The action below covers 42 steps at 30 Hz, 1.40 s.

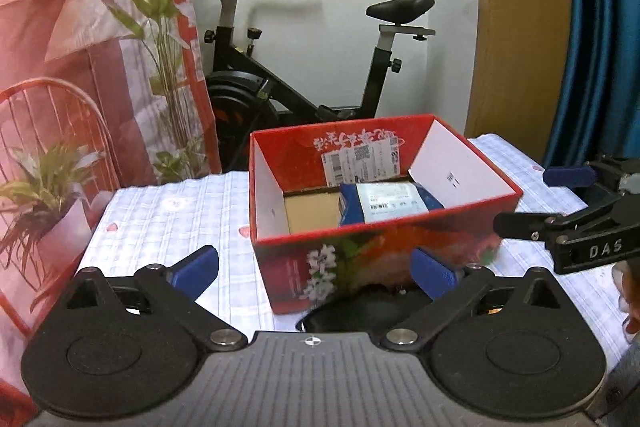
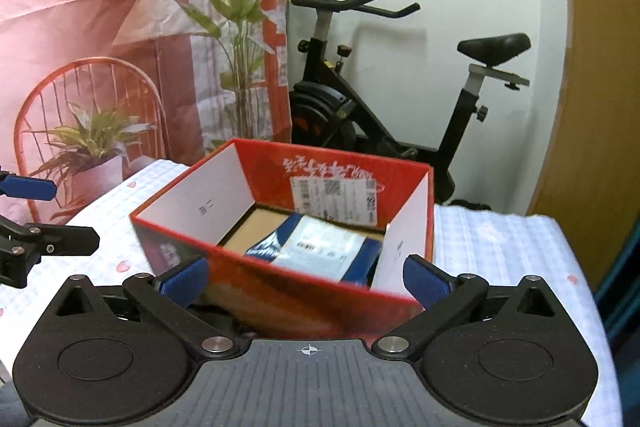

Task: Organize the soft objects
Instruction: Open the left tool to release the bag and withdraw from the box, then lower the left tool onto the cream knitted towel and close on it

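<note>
Now blue pkg inside red box.

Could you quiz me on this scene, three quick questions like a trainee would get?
1. True or false: the red box on the table is closed with a lid.
2. What lies inside the box? A) blue and white package B) a teddy bear C) a towel
3. Fill in: both the left gripper and the right gripper are ____ and hold nothing.

Key: 1 false; 2 A; 3 open.
</note>
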Motion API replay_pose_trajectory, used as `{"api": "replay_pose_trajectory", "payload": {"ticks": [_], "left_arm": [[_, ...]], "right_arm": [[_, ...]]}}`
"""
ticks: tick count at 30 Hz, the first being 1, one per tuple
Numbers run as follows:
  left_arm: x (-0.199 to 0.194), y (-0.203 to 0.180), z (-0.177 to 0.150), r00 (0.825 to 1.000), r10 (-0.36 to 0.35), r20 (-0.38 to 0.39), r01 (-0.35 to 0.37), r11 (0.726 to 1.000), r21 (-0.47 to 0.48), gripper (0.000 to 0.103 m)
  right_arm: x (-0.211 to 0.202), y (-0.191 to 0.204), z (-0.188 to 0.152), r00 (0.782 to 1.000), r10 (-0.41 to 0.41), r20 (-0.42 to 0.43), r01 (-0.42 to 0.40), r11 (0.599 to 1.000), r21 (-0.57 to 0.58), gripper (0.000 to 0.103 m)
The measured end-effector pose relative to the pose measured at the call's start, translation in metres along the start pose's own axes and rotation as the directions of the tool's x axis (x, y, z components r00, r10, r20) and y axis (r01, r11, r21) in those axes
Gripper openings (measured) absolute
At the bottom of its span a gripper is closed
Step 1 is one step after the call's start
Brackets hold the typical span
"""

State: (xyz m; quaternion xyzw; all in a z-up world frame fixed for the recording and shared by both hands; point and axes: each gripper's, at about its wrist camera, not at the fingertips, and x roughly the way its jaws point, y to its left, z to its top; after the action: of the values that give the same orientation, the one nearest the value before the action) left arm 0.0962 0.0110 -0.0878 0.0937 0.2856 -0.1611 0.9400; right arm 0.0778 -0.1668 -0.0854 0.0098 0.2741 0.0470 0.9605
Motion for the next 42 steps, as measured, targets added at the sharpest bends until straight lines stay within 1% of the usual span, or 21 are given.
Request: {"api": "replay_pose_trajectory", "payload": {"ticks": [5, 11, 14, 17, 21, 23, 24, 26, 27, 29, 31, 34, 35, 37, 39, 42], "left_arm": [[-0.011, 0.004, -0.015, 1.000, -0.010, -0.013, 0.009, 0.999, -0.047, 0.103], [-0.019, 0.010, -0.033, 0.999, -0.018, -0.034, 0.015, 0.996, -0.091, 0.103], [-0.022, 0.014, -0.043, 0.998, -0.035, -0.043, 0.029, 0.991, -0.130, 0.102], [-0.020, 0.014, -0.050, 0.997, -0.054, -0.052, 0.045, 0.986, -0.160, 0.099], [-0.012, 0.004, -0.059, 0.994, -0.082, -0.070, 0.069, 0.983, -0.170, 0.088], [-0.006, -0.005, -0.064, 0.992, -0.094, -0.085, 0.080, 0.985, -0.155, 0.082], [-0.003, -0.011, -0.066, 0.991, -0.093, -0.093, 0.079, 0.987, -0.140, 0.079], [0.001, -0.018, -0.072, 0.991, -0.081, -0.107, 0.068, 0.991, -0.117, 0.076], [0.004, -0.021, -0.075, 0.991, -0.079, -0.111, 0.066, 0.991, -0.114, 0.072], [0.007, -0.022, -0.080, 0.990, -0.088, -0.114, 0.073, 0.989, -0.126, 0.064], [0.008, -0.020, -0.082, 0.989, -0.112, -0.098, 0.096, 0.984, -0.149, 0.047], [0.009, -0.021, -0.083, 0.990, -0.111, -0.083, 0.098, 0.984, -0.147, 0.042], [0.009, -0.022, -0.083, 0.991, -0.108, -0.080, 0.095, 0.985, -0.145, 0.041], [0.010, -0.023, -0.084, 0.992, -0.101, -0.076, 0.089, 0.985, -0.148, 0.041], [0.012, -0.022, -0.085, 0.992, -0.098, -0.076, 0.085, 0.984, -0.156, 0.041], [0.013, -0.021, -0.084, 0.993, -0.096, -0.072, 0.083, 0.983, -0.164, 0.041]], "right_arm": [[-0.014, 0.013, -0.022, 1.000, -0.011, -0.007, 0.011, 1.000, 0.001, 0.103], [-0.028, 0.020, -0.046, 1.000, -0.016, -0.016, 0.016, 0.999, 0.030, 0.103], [-0.032, 0.025, -0.056, 1.000, -0.012, -0.016, 0.013, 0.999, 0.030, 0.103], [-0.037, 0.030, -0.065, 1.000, -0.009, -0.018, 0.010, 1.000, 0.029, 0.103], [-0.037, 0.032, -0.082, 0.999, -0.015, -0.038, 0.016, 0.999, 0.043, 0.103], [-0.035, 0.031, -0.091, 0.998, -0.024, -0.064, 0.027, 0.998, 0.050, 0.103], [-0.033, 0.030, -0.095, 0.996, -0.024, -0.081, 0.029, 0.998, 0.055, 0.103], [-0.030, 0.031, -0.105, 0.994, -0.024, -0.110, 0.030, 0.998, 0.058, 0.103], [-0.029, 0.032, -0.110, 0.992, -0.024, -0.124, 0.032, 0.998, 0.056, 0.103], [-0.027, 0.033, -0.117, 0.989, -0.021, -0.145, 0.029, 0.998, 0.053, 0.103], [-0.026, 0.031, -0.121, 0.986, -0.022, -0.163, 0.031, 0.998, 0.052, 0.103], [-0.024, 0.027, -0.128, 0.982, -0.038, -0.183, 0.049, 0.997, 0.055, 0.102], [-0.022, 0.025, -0.130, 0.980, -0.042, -0.193, 0.054, 0.997, 0.058, 0.102], [-0.016, 0.021, -0.134, 0.976, -0.039, -0.214, 0.055, 0.996, 0.066, 0.097], [-0.009, 0.020, -0.136, 0.972, -0.037, -0.233, 0.054, 0.996, 0.068, 0.096], [0.001, 0.018, -0.136, 0.970, -0.045, -0.238, 0.061, 0.996, 0.061, 0.095]]}}
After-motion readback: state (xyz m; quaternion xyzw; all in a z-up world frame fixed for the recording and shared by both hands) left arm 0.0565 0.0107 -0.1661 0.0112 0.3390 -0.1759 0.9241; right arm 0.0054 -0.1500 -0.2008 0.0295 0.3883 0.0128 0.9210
